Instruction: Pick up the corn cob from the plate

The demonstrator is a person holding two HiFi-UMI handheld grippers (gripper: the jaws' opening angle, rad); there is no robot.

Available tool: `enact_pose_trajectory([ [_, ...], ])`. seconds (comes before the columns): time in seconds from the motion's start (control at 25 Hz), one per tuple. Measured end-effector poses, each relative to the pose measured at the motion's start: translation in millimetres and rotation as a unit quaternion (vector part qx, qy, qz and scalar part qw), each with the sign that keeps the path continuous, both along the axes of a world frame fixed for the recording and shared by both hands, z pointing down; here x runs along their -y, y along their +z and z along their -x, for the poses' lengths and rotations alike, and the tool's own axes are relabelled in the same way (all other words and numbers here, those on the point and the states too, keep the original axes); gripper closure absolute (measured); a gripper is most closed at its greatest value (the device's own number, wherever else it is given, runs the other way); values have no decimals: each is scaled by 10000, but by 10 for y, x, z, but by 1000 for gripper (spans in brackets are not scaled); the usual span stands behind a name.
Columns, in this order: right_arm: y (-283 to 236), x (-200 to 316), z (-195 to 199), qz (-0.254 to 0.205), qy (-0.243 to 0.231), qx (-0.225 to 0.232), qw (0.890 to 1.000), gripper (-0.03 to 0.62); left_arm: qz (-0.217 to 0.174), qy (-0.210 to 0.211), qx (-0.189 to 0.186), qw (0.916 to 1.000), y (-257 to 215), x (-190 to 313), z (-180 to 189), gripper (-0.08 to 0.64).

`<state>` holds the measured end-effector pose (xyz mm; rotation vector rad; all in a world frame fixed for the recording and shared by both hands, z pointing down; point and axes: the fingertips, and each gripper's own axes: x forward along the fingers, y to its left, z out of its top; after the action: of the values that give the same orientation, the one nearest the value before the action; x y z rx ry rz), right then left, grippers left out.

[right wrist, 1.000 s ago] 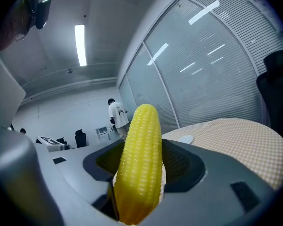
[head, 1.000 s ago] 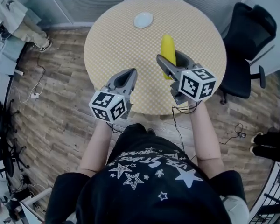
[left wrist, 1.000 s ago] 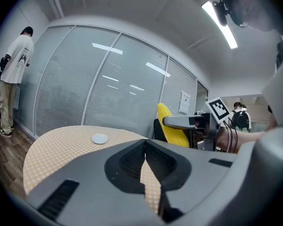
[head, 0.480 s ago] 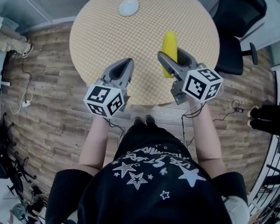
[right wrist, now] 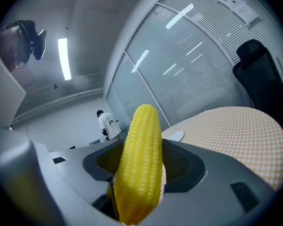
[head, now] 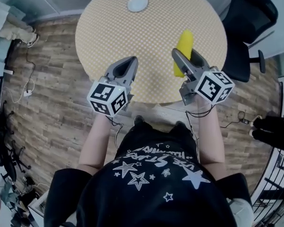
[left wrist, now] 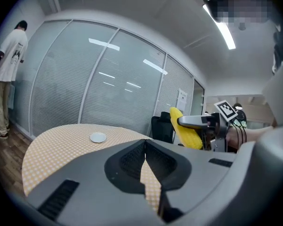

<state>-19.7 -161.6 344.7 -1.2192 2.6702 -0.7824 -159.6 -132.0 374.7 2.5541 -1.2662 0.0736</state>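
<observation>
The yellow corn cob (head: 184, 51) is clamped between the jaws of my right gripper (head: 185, 56), held in the air above the right part of the round table (head: 109, 27). In the right gripper view the corn cob (right wrist: 140, 161) stands upright between the two jaws, filling the gap. The small white plate (head: 137, 3) lies bare at the table's far side, and shows as a plate (left wrist: 98, 137) in the left gripper view. My left gripper (head: 128, 66) hovers over the table's near edge, jaws shut with nothing between them. The corn cob (left wrist: 185, 131) also shows at the right of that view.
A black office chair (head: 248, 25) stands right of the table. Cables (head: 28, 86) trail over the wooden floor at left. A person in a white shirt (left wrist: 7, 74) stands by the glass partition wall.
My right gripper has carried the corn cob a little to the right and toward the table's edge. The left gripper has barely moved. The head view has shifted slightly.
</observation>
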Motion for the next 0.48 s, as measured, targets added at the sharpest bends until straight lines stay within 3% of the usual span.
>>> enact_pose_trajectory([
  [0.28,-21,5,-283,-114,-927,202,9954,330,-258,-939,193,9951,-160,-168,-323,552],
  [0.48,-31,-99,-589,-192,-1545,316,9873,328,-340,-1468,-1,9886,-236,-412,-762,552],
])
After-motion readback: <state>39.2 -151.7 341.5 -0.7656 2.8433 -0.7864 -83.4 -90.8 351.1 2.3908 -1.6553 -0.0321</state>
